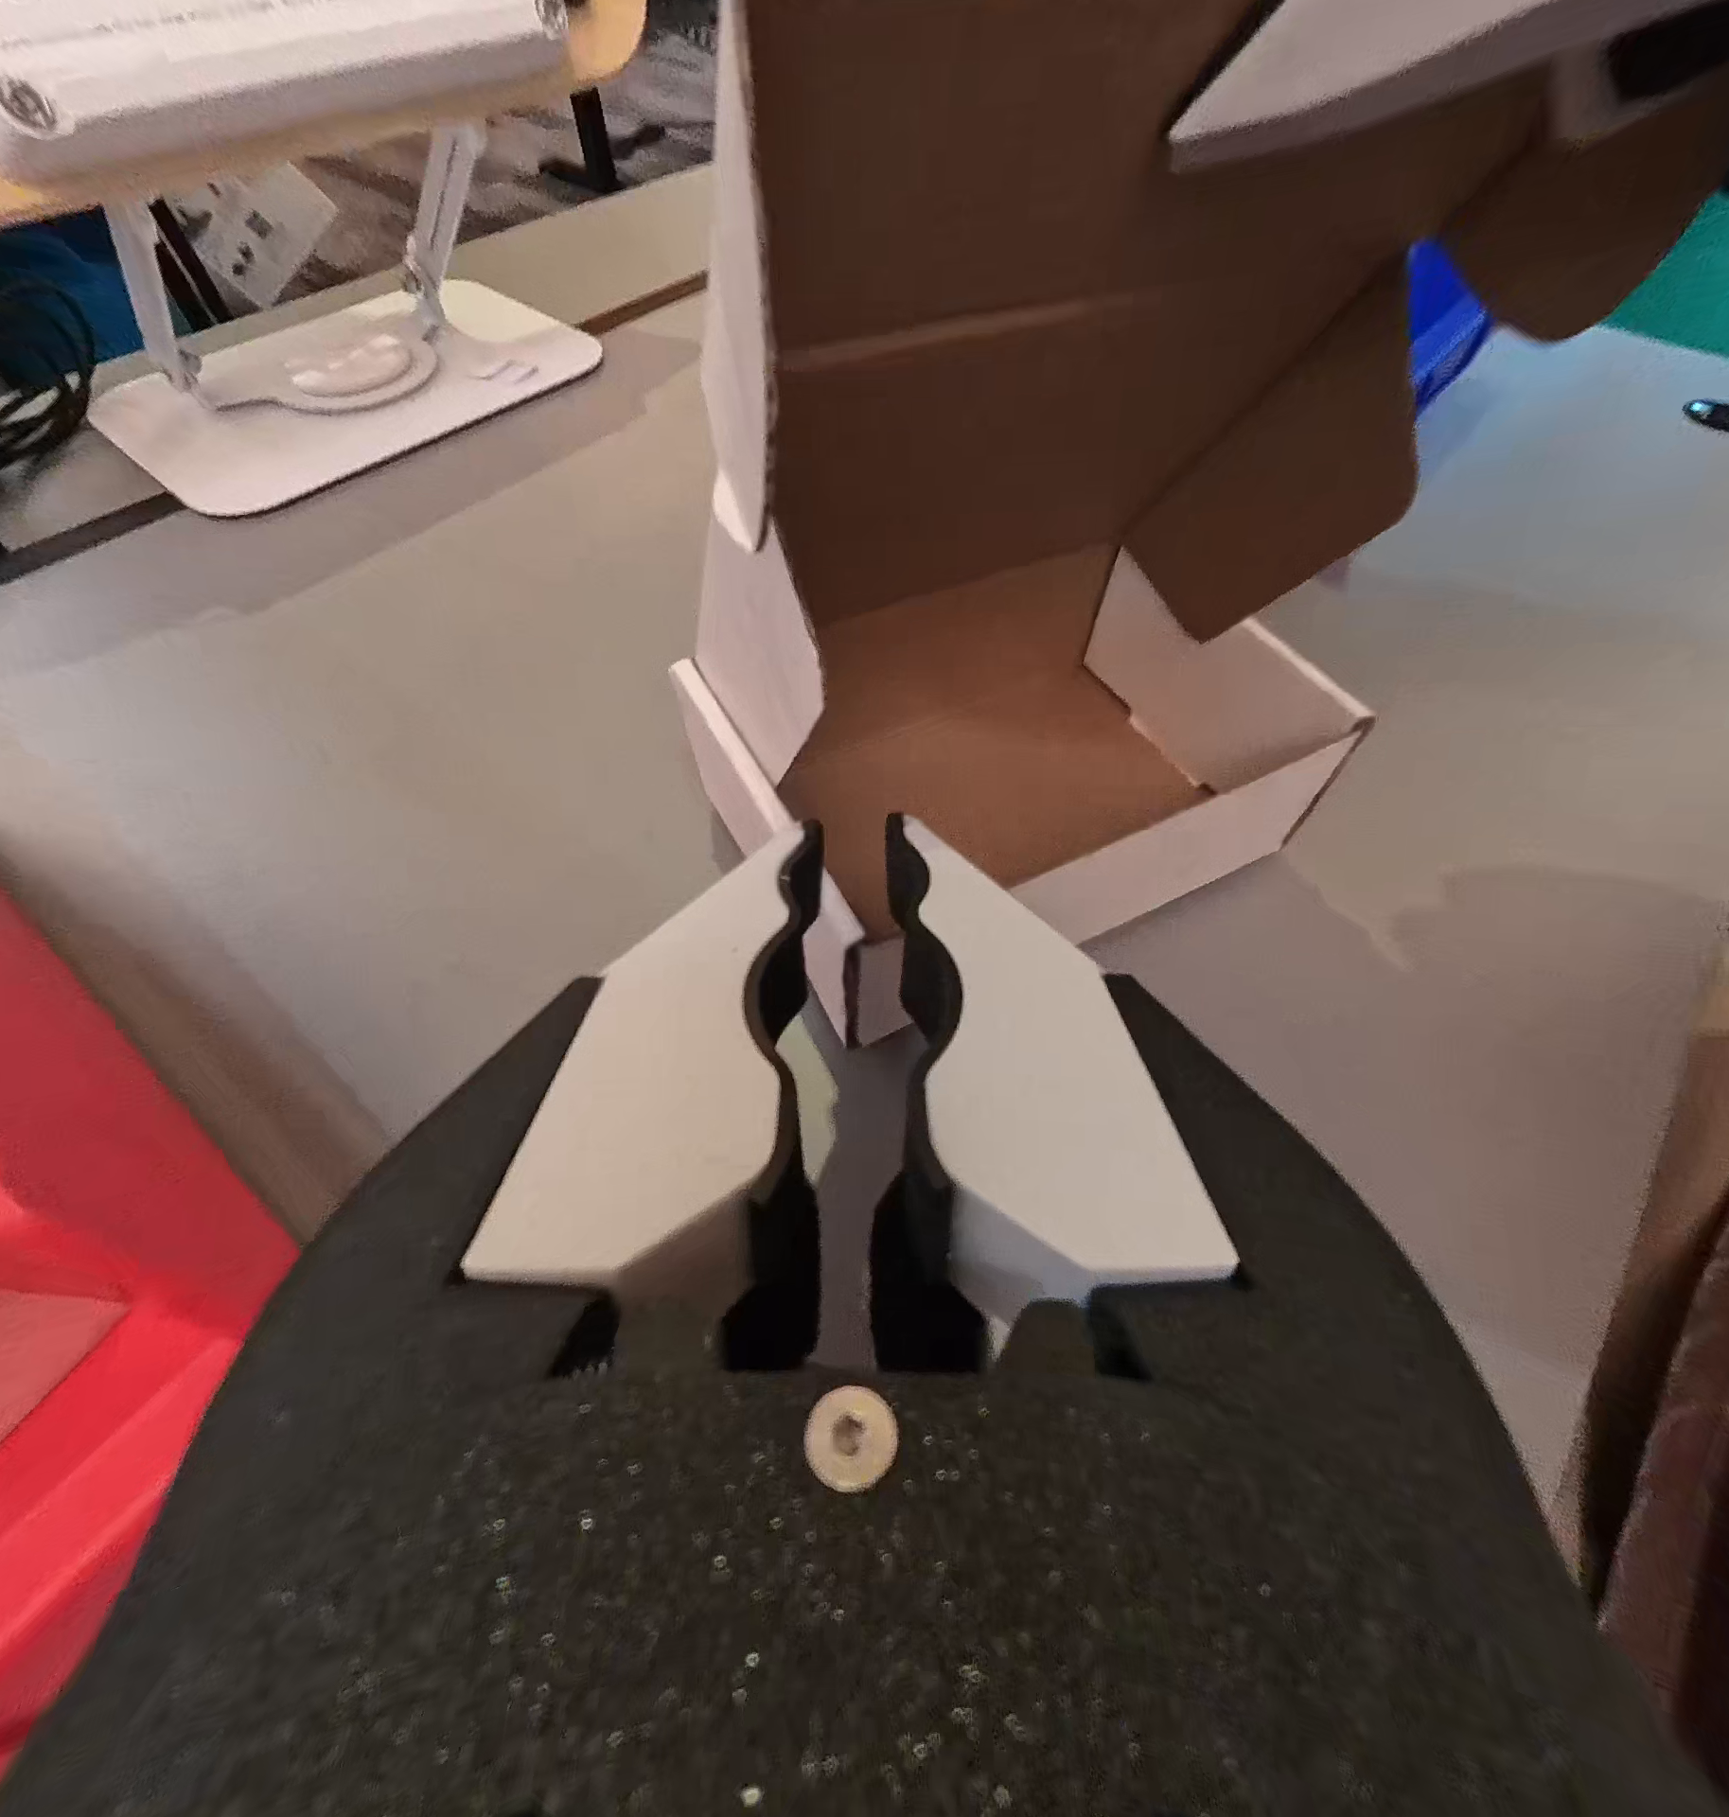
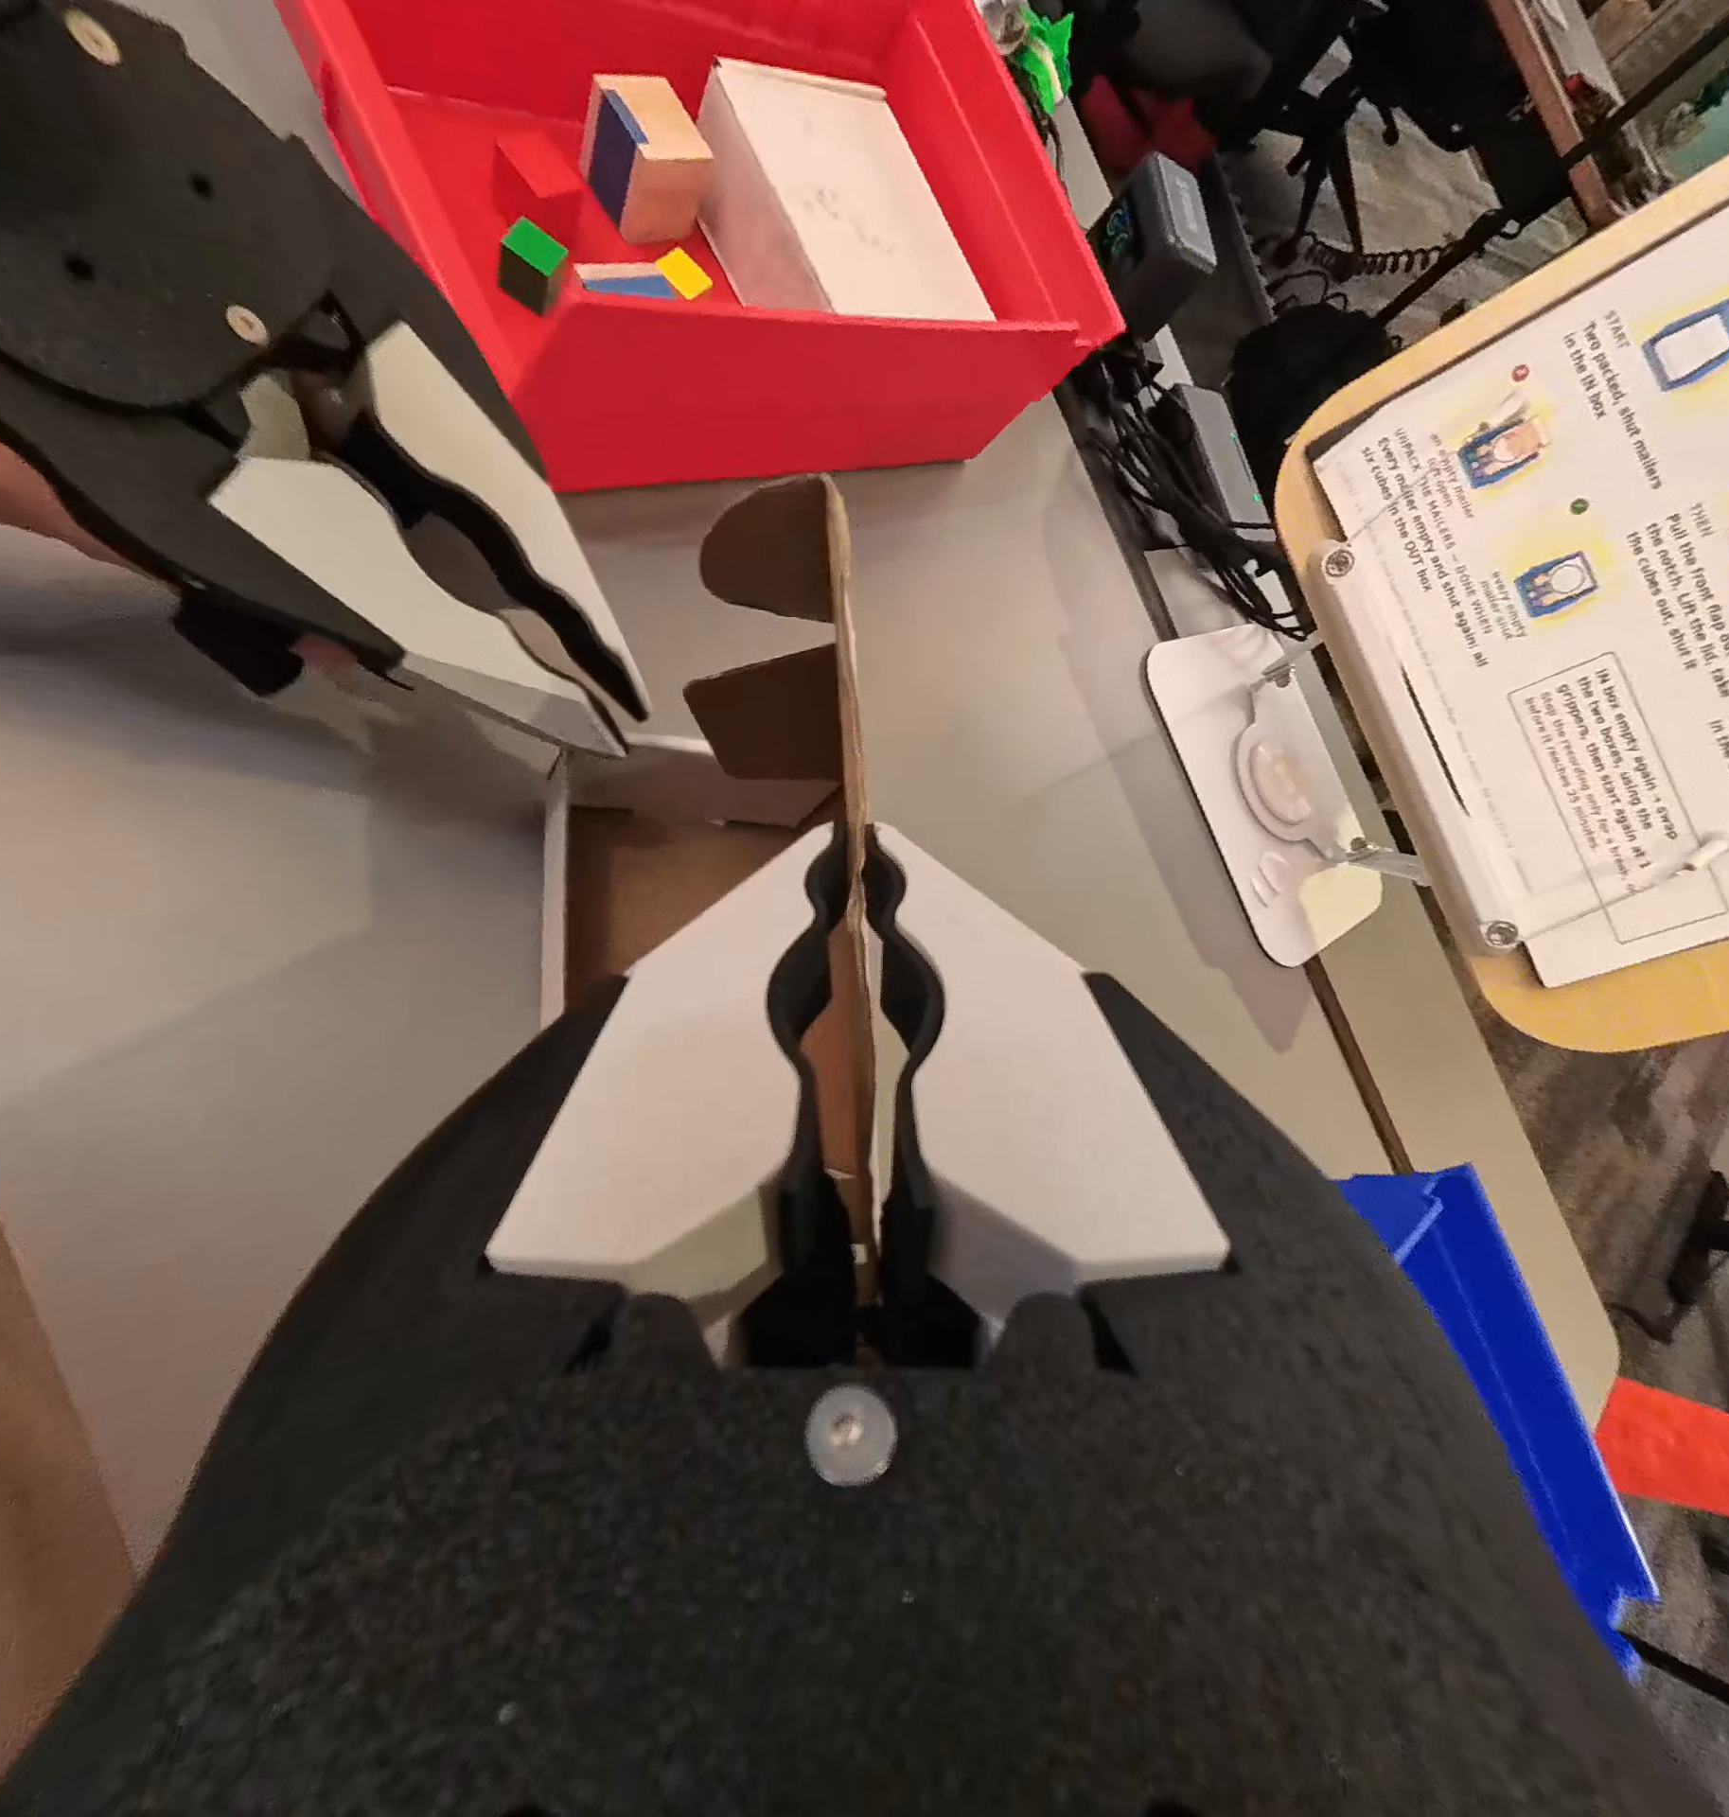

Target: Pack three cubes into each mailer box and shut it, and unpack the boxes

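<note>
Right tongs (image 2: pixel 852 865) clenched on the raised lid (image 2: pixel 845 688) of the open mailer box (image 1: pixel 1234 777), which sits empty on the grey surface (image 1: pixel 398 737). Left tongs (image 1: pixel 855 836) released at the box's near corner. Cubes (image 2: pixel 644 157) lie in the red bin (image 2: pixel 791 393).

White-outside, brown-inside cardboard mailer box (image 1: pixel 1234 708); red plastic bin (image 2: pixel 742 393) holding green-topped black-sided cube (image 2: pixel 534 261), red cube (image 2: pixel 536 182), yellow block (image 2: pixel 685 272), navy-and-natural wooden block (image 2: pixel 644 157), white closed box (image 2: pixel 840 197); blue plastic bin (image 2: pixel 1489 1377); grey tabletop (image 1: pixel 398 688)
</note>
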`<state>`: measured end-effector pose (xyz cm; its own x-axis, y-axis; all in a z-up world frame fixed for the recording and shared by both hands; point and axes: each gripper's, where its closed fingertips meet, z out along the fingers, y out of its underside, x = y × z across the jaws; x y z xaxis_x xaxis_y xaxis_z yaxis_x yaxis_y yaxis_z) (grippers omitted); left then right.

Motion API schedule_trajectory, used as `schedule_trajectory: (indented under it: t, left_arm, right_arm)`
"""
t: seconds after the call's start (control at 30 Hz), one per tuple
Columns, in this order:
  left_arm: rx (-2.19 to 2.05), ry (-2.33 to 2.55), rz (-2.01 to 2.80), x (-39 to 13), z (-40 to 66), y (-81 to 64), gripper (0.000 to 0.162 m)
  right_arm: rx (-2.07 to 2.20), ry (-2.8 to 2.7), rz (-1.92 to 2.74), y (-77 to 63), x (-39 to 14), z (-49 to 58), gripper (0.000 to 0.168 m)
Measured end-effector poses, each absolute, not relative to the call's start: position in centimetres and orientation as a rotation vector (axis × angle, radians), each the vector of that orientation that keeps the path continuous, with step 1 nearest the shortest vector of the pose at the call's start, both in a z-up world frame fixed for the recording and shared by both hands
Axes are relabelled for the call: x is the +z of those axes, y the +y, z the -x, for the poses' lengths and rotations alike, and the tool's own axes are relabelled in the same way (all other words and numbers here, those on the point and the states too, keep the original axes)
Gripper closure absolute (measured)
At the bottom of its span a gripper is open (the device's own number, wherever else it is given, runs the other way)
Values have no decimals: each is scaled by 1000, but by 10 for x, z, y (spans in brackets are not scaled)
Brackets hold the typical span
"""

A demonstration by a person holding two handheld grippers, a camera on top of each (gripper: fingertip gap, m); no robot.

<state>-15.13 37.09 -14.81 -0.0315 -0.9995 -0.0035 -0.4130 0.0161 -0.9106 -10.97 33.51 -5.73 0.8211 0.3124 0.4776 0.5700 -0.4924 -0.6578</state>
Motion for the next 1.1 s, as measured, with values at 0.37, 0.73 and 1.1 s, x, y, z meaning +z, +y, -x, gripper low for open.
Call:
schedule_trajectory:
  t: [0.37,0.73,1.1]
  left_arm:
    - [-941,1652,1512,-177,147,362,162]
    - [-935,1672,1557,-183,147,361,162]
    - [-923,1683,1546,-185,145,358,162]
  right_arm:
    - [-356,-592,2097,350,-47,89,167]
    - [-278,-513,2456,405,-129,-22,167]
    - [-131,-516,2620,400,-195,-23,164]
